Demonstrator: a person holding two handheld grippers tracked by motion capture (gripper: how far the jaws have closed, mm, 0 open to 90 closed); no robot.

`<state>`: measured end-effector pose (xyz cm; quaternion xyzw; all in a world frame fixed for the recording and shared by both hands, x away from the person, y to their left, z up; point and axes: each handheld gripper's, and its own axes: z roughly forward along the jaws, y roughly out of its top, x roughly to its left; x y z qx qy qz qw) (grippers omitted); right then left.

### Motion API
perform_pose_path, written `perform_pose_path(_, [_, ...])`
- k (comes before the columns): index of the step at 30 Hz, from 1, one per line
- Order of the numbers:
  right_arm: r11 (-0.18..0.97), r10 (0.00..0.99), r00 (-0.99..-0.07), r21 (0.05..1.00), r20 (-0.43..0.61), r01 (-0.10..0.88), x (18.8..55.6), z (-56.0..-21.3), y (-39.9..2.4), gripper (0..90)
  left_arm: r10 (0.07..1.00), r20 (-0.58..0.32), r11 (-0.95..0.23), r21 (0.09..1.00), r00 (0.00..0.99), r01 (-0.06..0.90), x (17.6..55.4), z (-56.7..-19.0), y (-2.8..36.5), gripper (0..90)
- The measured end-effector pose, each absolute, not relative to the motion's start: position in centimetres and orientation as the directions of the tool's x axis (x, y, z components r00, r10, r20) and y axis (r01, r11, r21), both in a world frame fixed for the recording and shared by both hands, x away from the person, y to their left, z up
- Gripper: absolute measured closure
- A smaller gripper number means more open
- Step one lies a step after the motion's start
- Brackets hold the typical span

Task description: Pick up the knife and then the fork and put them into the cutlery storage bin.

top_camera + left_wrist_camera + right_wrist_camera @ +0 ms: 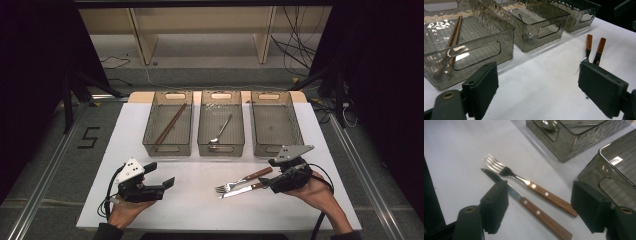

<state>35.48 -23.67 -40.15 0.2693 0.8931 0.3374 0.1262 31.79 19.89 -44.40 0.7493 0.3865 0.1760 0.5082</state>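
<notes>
Sorting of cutlery into bins, at the reach for the next piece. The right gripper (539,207) hangs over the fork (524,181) and knife (529,205), which lie side by side on the white table (200,200), wooden handles toward the gripper body, tines and blade tip pointing away beyond the jaws. Its jaws stand fairly wide with nothing clamped: the knife's handle runs between them and its blade passes close by the left jaw, while the fork's handle also lies in the gap, nearer the right jaw. Whether a pad already touches the knife blade cannot be told from this angle.

The left gripper (539,92) waits with jaws wide and empty; the two handles show beyond its right jaw, the bin holding chopsticks (454,37) beyond its left.

Of the three bins, the left bin (167,145) holds the chopsticks, the middle bin (220,142) a spoon (220,131), and the right bin (276,147) appears empty. The step in hand is probably selection of one piece. The next move calls for centring a single handle between the jaws, so that closing does not trap both pieces, then lowering and gripping.
</notes>
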Motion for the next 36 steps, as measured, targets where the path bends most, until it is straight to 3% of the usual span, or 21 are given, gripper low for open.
perform_pose_path(13, [0.828,0.387,-0.919,0.466,-0.073,0.312,36.5,-41.3,-21.0,39.1,0.756,-0.115,-0.199,0.897,0.644,0.394,31.7,-44.5,19.9,16.1])
perform_pose_path(36, [0.939,0.285,-0.956,0.219,-0.065,0.265,39.0,-44.5,-19.5,51.9,0.752,-0.13,-0.166,0.911,0.646,0.377,31.6,-44.2,20.3,16.1])
